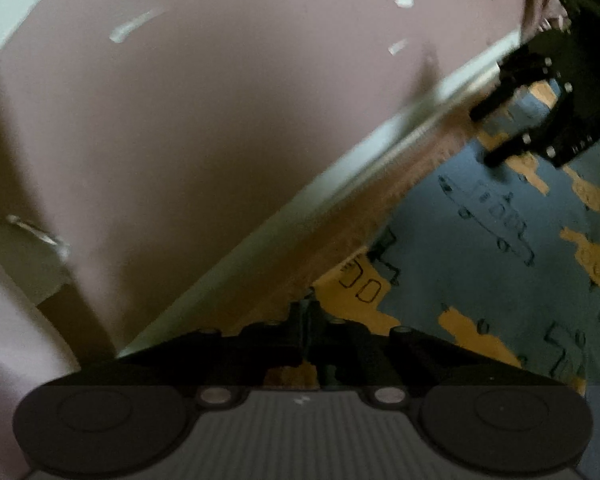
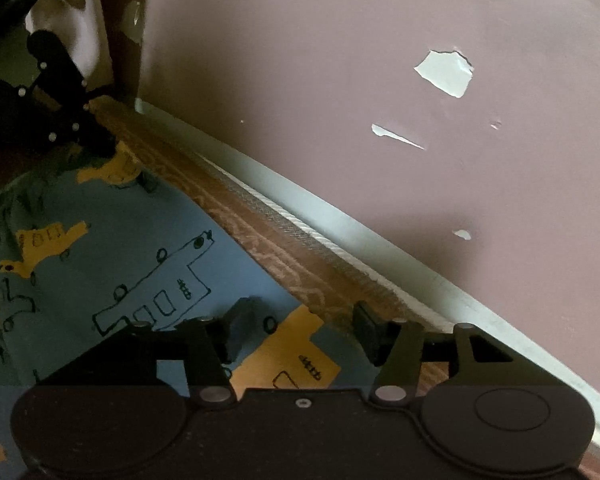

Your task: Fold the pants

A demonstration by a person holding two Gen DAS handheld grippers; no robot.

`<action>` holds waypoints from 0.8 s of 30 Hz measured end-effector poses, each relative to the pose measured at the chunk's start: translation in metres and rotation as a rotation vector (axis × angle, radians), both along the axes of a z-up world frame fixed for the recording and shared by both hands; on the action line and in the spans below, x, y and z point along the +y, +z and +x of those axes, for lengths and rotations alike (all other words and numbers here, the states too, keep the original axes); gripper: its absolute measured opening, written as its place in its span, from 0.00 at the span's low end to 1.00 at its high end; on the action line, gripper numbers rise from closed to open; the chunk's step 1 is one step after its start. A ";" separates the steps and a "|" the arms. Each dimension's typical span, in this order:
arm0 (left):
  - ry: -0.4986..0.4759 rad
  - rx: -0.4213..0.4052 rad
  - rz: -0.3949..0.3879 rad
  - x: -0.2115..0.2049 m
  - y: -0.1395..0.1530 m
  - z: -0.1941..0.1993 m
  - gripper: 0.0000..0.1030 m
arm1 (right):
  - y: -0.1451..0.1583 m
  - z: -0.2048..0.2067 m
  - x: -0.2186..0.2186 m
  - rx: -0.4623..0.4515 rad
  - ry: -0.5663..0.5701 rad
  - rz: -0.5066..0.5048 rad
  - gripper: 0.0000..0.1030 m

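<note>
Printed blue-and-yellow pants (image 2: 112, 216) are spread on a brown patterned rug (image 2: 268, 240) right by the pink wall (image 2: 340, 80) w/ peeling paint. Left tongs (image 1: 306, 320) are seen pinched shut at the fabric's edge, apparently gripping it. Right tongs (image 2: 300, 332) are held wide apart over the pants, nothing gripped. For a clean fold, the right side's edge should be pinched level w/ the left, then both lifted evenly.

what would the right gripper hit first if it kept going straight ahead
Most likely the blue and yellow printed pants lying just past the open jaws of the right gripper. Beyond them come the brown patterned rug border and the pink wall. Depth is uncertain.
</note>
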State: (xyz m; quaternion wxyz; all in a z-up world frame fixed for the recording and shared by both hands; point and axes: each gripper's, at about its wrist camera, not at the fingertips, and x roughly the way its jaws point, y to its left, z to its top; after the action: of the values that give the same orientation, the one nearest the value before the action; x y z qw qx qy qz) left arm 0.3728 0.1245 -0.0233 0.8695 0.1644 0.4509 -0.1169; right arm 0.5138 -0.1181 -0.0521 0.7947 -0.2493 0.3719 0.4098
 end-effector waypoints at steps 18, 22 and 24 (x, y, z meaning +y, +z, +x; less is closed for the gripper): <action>0.002 -0.286 -0.001 -0.001 0.038 -0.060 0.01 | 0.045 -0.069 -0.025 -0.264 -0.082 0.168 0.00; 0.000 -0.361 -0.011 0.001 0.058 -0.079 0.01 | 0.067 -0.115 -0.029 -0.436 -0.050 0.154 0.00; 0.002 -0.401 -0.019 0.001 0.069 -0.093 0.01 | 0.078 -0.137 -0.032 -0.501 -0.046 0.161 0.00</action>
State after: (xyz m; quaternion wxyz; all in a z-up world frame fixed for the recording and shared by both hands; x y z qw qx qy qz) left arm 0.2799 0.1258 0.0454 0.9435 0.1755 0.2679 -0.0854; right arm 0.3771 -0.1500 0.0261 0.8885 -0.2703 0.1352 0.3452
